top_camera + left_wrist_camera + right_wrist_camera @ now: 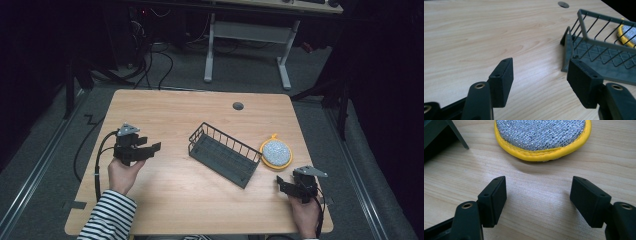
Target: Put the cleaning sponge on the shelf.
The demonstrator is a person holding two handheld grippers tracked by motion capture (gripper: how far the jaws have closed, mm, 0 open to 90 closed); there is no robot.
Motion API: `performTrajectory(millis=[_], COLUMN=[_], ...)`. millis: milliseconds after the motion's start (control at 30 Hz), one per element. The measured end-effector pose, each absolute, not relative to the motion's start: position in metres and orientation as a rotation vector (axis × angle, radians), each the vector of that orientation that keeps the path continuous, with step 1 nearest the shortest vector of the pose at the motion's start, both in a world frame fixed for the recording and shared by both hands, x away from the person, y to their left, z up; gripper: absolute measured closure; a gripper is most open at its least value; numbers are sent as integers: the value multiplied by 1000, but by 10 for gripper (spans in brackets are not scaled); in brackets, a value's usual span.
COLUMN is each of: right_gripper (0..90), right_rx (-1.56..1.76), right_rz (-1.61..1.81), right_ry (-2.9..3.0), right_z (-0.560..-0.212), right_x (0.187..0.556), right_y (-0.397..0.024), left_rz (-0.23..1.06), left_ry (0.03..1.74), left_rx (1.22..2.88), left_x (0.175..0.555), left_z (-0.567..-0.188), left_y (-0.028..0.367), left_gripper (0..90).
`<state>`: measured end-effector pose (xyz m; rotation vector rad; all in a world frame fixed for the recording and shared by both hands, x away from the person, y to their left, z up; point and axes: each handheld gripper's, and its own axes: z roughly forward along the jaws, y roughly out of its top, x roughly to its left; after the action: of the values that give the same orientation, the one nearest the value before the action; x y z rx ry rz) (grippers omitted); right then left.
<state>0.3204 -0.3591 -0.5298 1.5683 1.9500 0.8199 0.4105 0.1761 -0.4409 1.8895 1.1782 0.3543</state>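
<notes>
Black jaws of the left gripper (540, 75) stand wide apart with nothing between them, hovering over the pale wooden table (474, 37). Just ahead and to its right lies the dark grey wire basket with a patterned base (599, 52), set at an angle near the table's middle. The right gripper (538, 197), held near the table's right front corner, also has its jaws spread apart and empty. Directly in front of it rests a round silver mesh scouring pad with a yellow stitched rim (540, 135), flat on the wood, just beside the basket's right end. A striped sleeve (107, 217) covers the left forearm.
</notes>
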Motion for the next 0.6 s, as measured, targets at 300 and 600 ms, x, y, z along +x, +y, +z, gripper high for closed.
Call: performTrajectory(millis=[300,600], right_gripper=[296,296], right_rx=[1559,1558], right_rz=[818,818], right_ry=[1955,1956], right_z=[-530,-530], right_x=[320,320], right_y=[-358,-358], left_rz=[323,346], left_ry=[1221,1268], left_rx=[1892,1893], left_x=[400,393], left_z=[-463,-481], left_y=[185,190], left_gripper=[383,372])
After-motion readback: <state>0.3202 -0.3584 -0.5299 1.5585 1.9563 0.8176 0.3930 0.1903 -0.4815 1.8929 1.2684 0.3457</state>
